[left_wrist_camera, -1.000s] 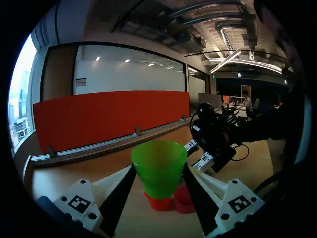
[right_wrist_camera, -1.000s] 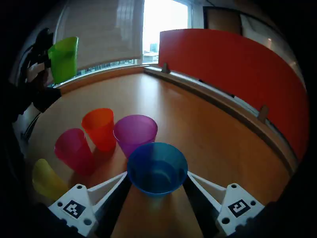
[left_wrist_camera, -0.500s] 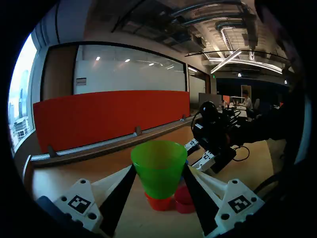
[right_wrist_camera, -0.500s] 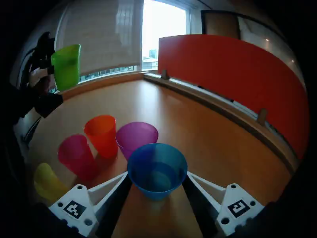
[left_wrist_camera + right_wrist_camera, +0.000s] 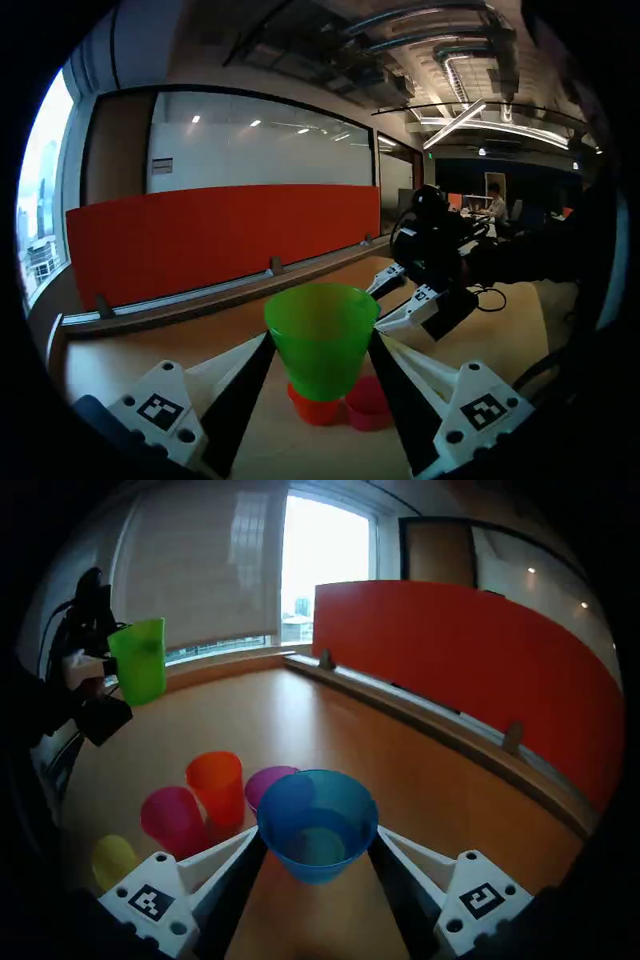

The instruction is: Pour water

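My left gripper point(image 5: 320, 360) is shut on a green cup point(image 5: 322, 336), held upright above the wooden table point(image 5: 144, 356). In the right gripper view the same green cup point(image 5: 140, 660) hangs in the air at the far left, gripped by the left gripper point(image 5: 100, 668). My right gripper point(image 5: 318, 844) is shut on a blue cup point(image 5: 318, 824) that holds a little water, raised above the table point(image 5: 336, 728). In the left gripper view the right gripper point(image 5: 404, 296) shows beyond the green cup, to the right, with a hand behind it.
Orange point(image 5: 216, 786), purple point(image 5: 268, 786), pink point(image 5: 174, 820) and yellow point(image 5: 114, 860) cups stand together on the table below the blue cup. An orange cup point(image 5: 314, 406) and a pink cup point(image 5: 368, 402) show under the green cup. A red partition point(image 5: 480, 672) lines the table's far edge.
The right gripper has risen with the blue cup, so the cups on the table look smaller and lower. The left gripper holds the green cup almost still.
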`<state>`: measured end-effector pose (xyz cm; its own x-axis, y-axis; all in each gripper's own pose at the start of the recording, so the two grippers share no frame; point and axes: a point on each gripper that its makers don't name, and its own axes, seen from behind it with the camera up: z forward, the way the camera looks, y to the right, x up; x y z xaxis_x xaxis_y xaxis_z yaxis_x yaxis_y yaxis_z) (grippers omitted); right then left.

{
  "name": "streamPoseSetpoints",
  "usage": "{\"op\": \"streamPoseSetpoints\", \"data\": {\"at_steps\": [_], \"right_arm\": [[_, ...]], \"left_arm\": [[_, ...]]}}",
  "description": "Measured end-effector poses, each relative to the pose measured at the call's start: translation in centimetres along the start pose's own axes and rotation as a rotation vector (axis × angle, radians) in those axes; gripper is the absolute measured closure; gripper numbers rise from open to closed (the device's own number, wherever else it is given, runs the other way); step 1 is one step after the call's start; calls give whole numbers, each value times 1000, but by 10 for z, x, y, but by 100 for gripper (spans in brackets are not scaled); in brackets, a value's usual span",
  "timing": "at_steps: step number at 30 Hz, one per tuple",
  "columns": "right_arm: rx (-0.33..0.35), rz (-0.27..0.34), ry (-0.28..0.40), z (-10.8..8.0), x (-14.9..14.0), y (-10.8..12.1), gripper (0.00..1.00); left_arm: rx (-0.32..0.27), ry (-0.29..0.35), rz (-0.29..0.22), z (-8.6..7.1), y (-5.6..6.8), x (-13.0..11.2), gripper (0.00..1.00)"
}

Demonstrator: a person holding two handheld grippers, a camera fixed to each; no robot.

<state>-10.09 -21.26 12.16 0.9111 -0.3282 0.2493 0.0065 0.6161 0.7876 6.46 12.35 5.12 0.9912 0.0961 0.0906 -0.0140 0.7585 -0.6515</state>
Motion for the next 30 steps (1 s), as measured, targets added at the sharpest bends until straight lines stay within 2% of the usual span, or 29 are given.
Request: {"op": "streamPoseSetpoints", "data": {"at_steps": [15,30], "right_arm": [[-42,-19,121,-46,61,-6,13],[-40,-38,211,-67,97,-27,13]], "left_arm": [[-2,-2,-1,-6,5,0,17],[-27,-2,1,-7,16,4,17]]}}
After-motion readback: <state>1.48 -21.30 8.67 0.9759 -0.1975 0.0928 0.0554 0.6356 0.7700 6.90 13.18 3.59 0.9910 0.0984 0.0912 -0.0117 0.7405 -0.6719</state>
